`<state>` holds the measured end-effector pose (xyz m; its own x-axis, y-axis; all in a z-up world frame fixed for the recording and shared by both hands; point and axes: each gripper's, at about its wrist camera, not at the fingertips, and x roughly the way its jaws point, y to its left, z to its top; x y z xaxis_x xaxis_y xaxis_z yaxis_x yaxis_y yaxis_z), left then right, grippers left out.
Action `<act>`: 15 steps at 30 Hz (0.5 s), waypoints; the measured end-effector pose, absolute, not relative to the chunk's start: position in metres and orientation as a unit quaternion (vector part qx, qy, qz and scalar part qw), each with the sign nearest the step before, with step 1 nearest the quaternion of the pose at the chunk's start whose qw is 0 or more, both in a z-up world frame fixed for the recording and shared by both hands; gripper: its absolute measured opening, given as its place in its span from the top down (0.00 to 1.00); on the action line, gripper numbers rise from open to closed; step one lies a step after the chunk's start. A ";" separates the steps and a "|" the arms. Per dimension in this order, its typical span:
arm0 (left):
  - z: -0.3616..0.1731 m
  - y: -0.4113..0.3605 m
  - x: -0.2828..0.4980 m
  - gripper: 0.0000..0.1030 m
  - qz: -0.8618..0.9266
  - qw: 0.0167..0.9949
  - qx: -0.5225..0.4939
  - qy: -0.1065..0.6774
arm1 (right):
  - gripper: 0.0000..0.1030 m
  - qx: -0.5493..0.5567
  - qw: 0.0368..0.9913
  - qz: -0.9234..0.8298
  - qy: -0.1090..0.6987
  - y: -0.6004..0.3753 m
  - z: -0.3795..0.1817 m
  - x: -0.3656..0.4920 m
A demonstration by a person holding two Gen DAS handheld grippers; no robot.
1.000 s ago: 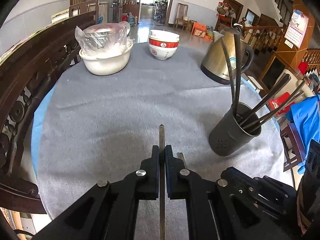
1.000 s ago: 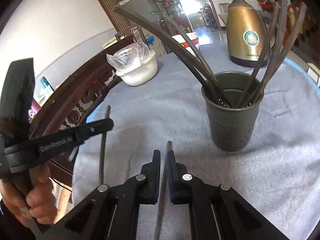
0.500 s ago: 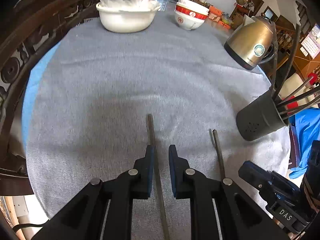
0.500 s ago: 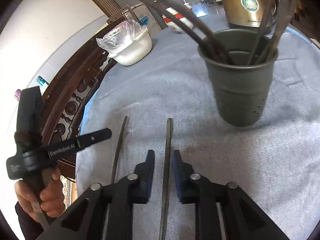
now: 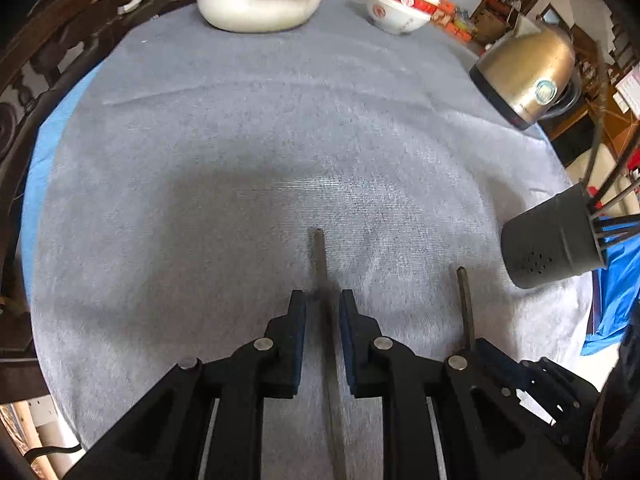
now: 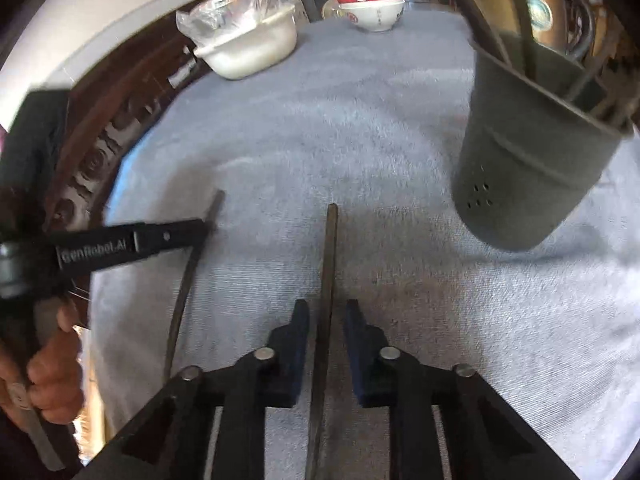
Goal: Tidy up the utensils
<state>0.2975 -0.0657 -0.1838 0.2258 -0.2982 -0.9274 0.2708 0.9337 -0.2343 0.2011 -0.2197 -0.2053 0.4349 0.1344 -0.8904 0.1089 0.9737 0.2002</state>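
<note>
Two thin dark metal chopsticks now lie flat on the grey-clothed desk, near the dark grey perforated holder (a second ago both were clamped and carried). The left gripper has just opened, and the right gripper opened, then partly reclosed; each straddles its stick with jaws slightly apart, so both look released.

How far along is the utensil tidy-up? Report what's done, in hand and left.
Done: several chopsticks stand in the dark holder.
In hand: one loose chopstick lies on the grey cloth between the left gripper jaws, which have just been opening. Another chopstick lies between the right gripper jaws, which have just been closing. Neither is clamped.
Left: both remain outside the holder.
</note>
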 end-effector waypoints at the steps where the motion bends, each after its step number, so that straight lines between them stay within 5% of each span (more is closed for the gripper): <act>1: -0.185 -0.067 0.300 0.84 -0.178 0.782 -0.012 0.597 | 0.90 0.105 0.838 0.004 0.535 -0.218 -0.205 0.203; 5: -0.186 -0.072 0.307 0.84 -0.185 0.780 -0.012 0.598 | 0.93 0.109 0.837 0.011 0.536 -0.220 -0.206 0.201; 7: -0.186 -0.072 0.306 0.94 -0.181 0.781 -0.014 0.598 | 0.94 0.131 0.837 0.020 0.531 -0.226 -0.205 0.198; 15: -0.147 -0.056 0.280 0.95 -0.179 0.818 -0.034 0.545 | 0.94 0.162 0.869 0.052 0.464 -0.239 -0.169 0.175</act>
